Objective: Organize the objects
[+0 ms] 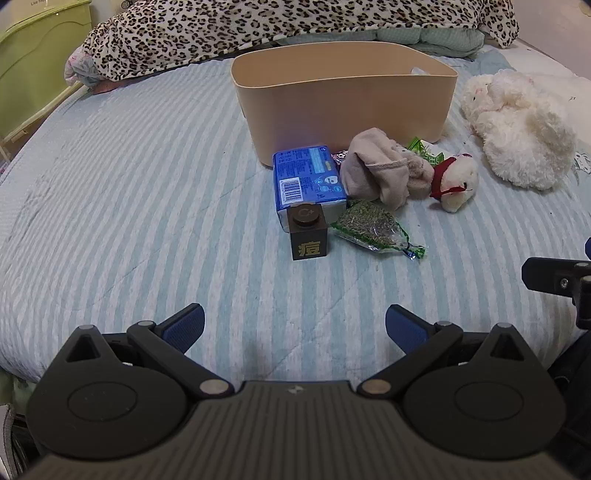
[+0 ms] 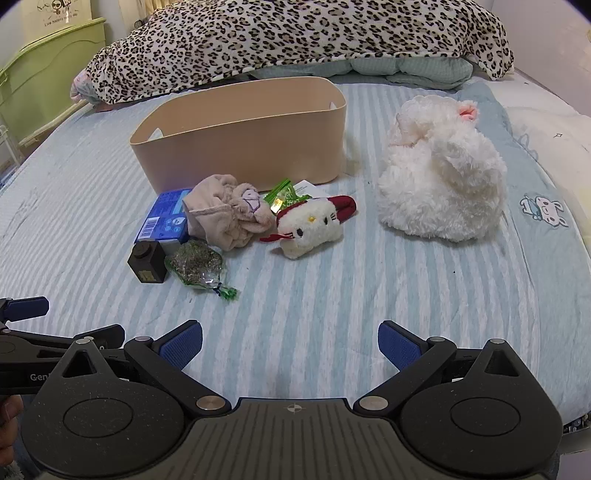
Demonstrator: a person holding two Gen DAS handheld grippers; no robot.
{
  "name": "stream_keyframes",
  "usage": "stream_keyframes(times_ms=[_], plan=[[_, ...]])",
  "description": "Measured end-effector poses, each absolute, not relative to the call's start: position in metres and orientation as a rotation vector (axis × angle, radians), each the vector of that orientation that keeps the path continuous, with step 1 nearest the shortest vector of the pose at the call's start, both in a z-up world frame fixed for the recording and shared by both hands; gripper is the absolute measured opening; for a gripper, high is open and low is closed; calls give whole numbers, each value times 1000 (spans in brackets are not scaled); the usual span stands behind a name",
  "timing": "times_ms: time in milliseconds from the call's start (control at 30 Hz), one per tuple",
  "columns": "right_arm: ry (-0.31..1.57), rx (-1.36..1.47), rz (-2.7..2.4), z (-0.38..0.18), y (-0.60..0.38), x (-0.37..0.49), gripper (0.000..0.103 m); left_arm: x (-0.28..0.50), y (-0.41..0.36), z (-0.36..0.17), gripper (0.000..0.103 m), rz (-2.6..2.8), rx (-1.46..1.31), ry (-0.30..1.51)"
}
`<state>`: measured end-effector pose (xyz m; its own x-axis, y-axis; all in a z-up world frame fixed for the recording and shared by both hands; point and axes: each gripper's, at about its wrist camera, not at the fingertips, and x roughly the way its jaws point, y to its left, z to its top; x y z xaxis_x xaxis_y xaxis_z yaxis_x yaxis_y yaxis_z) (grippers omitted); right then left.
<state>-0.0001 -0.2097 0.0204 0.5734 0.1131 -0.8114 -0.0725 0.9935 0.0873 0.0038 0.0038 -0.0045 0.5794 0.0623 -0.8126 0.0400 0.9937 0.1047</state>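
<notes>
A beige bin [image 1: 343, 110] [image 2: 240, 147] stands on the striped bed. In front of it lie a blue tissue pack [image 1: 306, 177] [image 2: 166, 218], a dark brown cube box [image 1: 308, 236] [image 2: 147, 264], a clear bag of green herbs [image 1: 373, 229] [image 2: 195, 266], a crumpled beige cloth [image 1: 384, 166] [image 2: 225, 214], a small white cat plush [image 1: 458, 181] [image 2: 310, 225] and a green packet [image 1: 424, 149] [image 2: 284, 195]. My left gripper [image 1: 294, 328] is open and empty, short of the cube box. My right gripper [image 2: 290, 345] is open and empty, short of the cat plush.
A large white plush [image 1: 521, 129] [image 2: 443, 177] lies to the right of the bin. A leopard-print blanket [image 1: 258, 29] [image 2: 295, 40] is heaped behind it. A green cabinet [image 1: 33, 70] stands beyond the bed's left edge. The left gripper's finger [image 2: 26, 308] shows at the right view's left.
</notes>
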Motion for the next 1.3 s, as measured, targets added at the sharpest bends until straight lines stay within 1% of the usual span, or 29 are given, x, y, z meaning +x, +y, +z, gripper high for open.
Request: stream_keyframes(times_ms=[333,867,1000,1300], plan=[[958,49,110,18,-211,2,103,7,6,-9,103,13,123,970],[936,69,102,9,-219,14,103,19,10,-13,103,15,120,948],[930,67,100,4,-221,21,99,26,10,-16,103,7,126,946],[911,30,112,-5,-222,48,96,48,12,-29,103,-11,114,949]])
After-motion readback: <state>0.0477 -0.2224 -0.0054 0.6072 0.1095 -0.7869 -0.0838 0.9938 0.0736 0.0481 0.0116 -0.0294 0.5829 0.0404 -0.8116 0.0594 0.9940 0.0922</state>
